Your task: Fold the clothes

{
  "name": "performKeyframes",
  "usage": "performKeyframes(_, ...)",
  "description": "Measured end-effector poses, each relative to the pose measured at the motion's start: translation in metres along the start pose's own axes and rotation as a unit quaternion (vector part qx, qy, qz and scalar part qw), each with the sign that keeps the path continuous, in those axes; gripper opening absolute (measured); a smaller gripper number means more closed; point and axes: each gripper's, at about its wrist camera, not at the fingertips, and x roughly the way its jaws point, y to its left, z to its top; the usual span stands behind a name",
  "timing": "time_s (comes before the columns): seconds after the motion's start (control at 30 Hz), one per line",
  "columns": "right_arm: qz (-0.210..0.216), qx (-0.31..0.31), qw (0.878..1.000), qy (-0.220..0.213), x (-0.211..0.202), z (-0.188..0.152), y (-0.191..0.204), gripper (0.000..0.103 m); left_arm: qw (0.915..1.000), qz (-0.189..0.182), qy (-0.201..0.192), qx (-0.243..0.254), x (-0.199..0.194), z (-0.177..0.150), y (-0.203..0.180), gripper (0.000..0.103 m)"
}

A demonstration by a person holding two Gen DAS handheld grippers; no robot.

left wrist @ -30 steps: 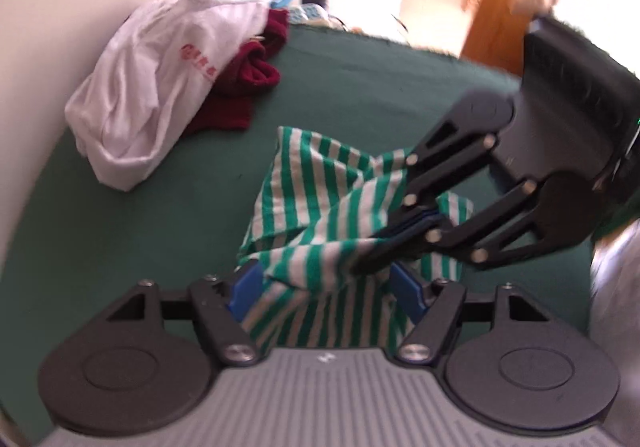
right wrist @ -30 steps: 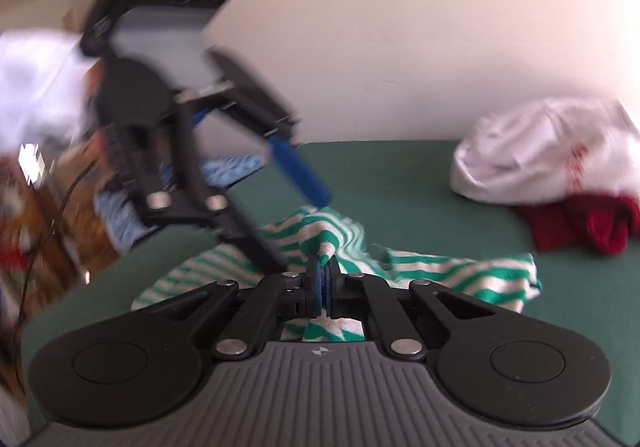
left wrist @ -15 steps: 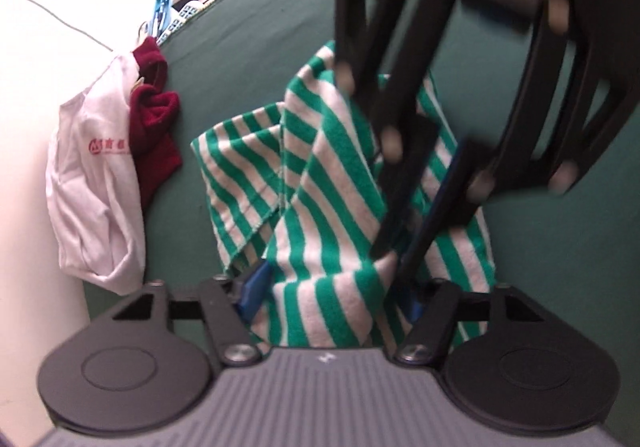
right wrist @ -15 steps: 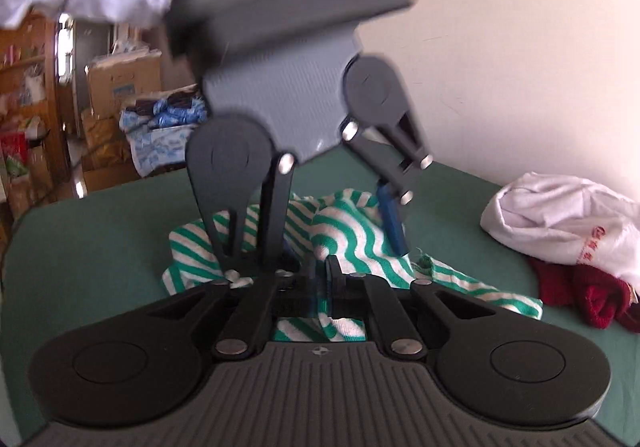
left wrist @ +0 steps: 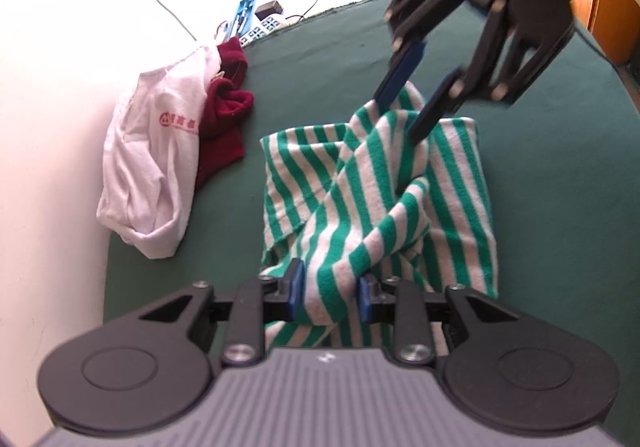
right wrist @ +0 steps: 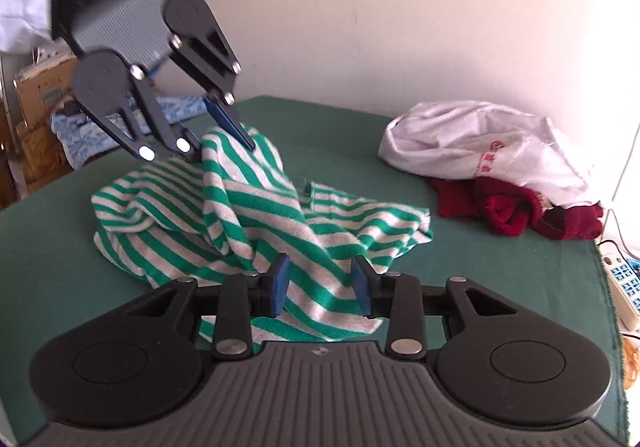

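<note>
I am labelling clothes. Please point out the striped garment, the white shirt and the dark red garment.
striped garment (left wrist: pixel 404 203), left wrist view, raised middle fold.
white shirt (left wrist: pixel 140 159), left wrist view, below red print.
dark red garment (right wrist: pixel 508 211), right wrist view, rolled part.

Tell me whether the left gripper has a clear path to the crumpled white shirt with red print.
Probably yes. The left gripper is closing around the green-and-white striped garment; only bare green tabletop separates it from the white shirt.

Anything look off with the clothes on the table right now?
Yes: the striped shirt is twisted into a rope-like bunch between the two grippers instead of lying flat. The white shirt and red garment are heaped against the wall.
</note>
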Motion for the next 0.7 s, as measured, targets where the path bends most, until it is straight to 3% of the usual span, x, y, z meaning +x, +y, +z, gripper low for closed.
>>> performKeyframes(0.03, 0.001, 0.0, 1.0, 0.006, 0.001, 0.0, 0.003, 0.01, 1.0, 0.001, 0.0, -0.002, -0.002, 0.0, -0.002, 0.03)
performKeyframes(0.07, 0.009, 0.003, 1.0, 0.005, -0.001, 0.0, 0.005, 0.002, 1.0, 0.002, 0.001, -0.004, -0.003, -0.001, -0.004, 0.03)
performKeyframes(0.27, 0.1, 0.038, 0.993, -0.043, -0.031, 0.009, 0.003, 0.002, 1.0, 0.001, -0.002, -0.009, -0.015, -0.002, -0.013, 0.039)
performKeyframes(0.33, 0.129, 0.056, 0.989, -0.043, -0.036, 0.011, -0.001, 0.002, 0.9999, -0.005, -0.012, 0.001, -0.024, 0.002, -0.016, 0.052)
performKeyframes(0.37, 0.136, 0.064, 0.988, -0.041, -0.035, 0.012, -0.004, 0.002, 0.9998, -0.005, -0.018, 0.011, -0.028, 0.005, -0.017, 0.065)
performKeyframes(0.4, 0.132, 0.066, 0.988, -0.036, -0.032, 0.012, -0.005, 0.002, 0.9994, -0.006, -0.025, 0.022, -0.032, 0.008, -0.019, 0.073)
performKeyframes(0.57, 0.091, 0.075, 0.993, -0.022, -0.024, 0.007, -0.016, 0.002, 0.9961, -0.015, -0.016, 0.086, -0.014, 0.03, -0.011, 0.073)
performKeyframes(0.7, 0.079, 0.057, 0.995, -0.01, -0.022, 0.006, -0.022, 0.002, 0.9936, -0.088, -0.008, 0.07, 0.007, 0.051, 0.012, 0.073)
